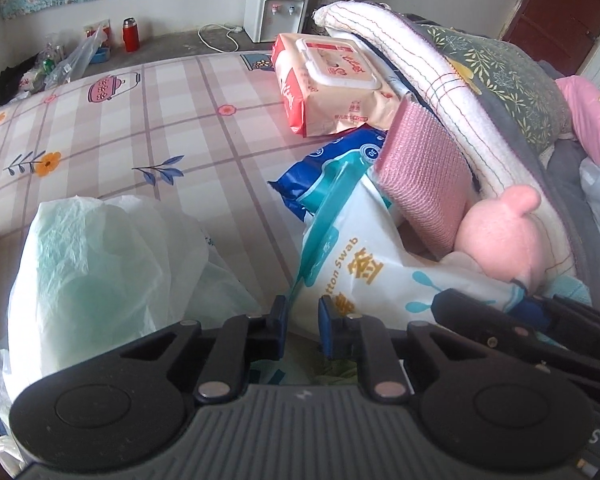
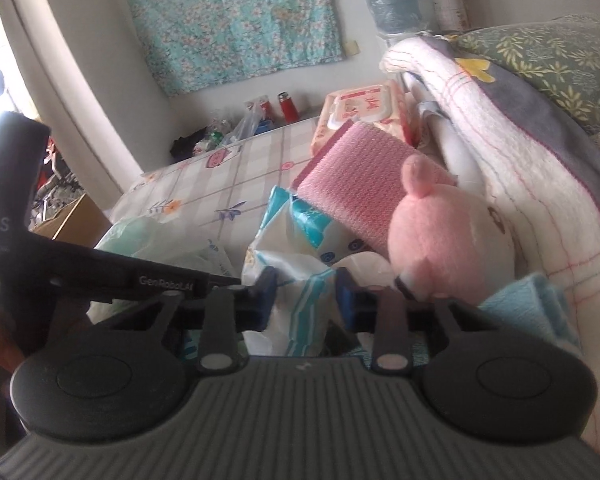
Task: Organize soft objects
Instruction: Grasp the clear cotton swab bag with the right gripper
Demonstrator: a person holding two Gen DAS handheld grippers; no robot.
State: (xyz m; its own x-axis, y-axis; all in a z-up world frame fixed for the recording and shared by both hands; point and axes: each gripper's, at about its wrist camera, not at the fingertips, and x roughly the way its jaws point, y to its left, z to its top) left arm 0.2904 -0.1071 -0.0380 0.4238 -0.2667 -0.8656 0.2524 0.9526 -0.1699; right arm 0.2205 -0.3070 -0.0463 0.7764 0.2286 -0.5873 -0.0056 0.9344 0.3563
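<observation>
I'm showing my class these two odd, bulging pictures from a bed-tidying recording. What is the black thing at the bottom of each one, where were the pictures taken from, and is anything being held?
No robot arm here: a person holds a two-finger clamp in each hand, with a wide-angle camera on each. The left gripper and right gripper both pinch the white cotton swab bag. On the checked bed sheet lie a pink plush toy, a pink cloth, a wet wipes pack, a blue packet, a thin plastic bag and a folded blanket.
</observation>
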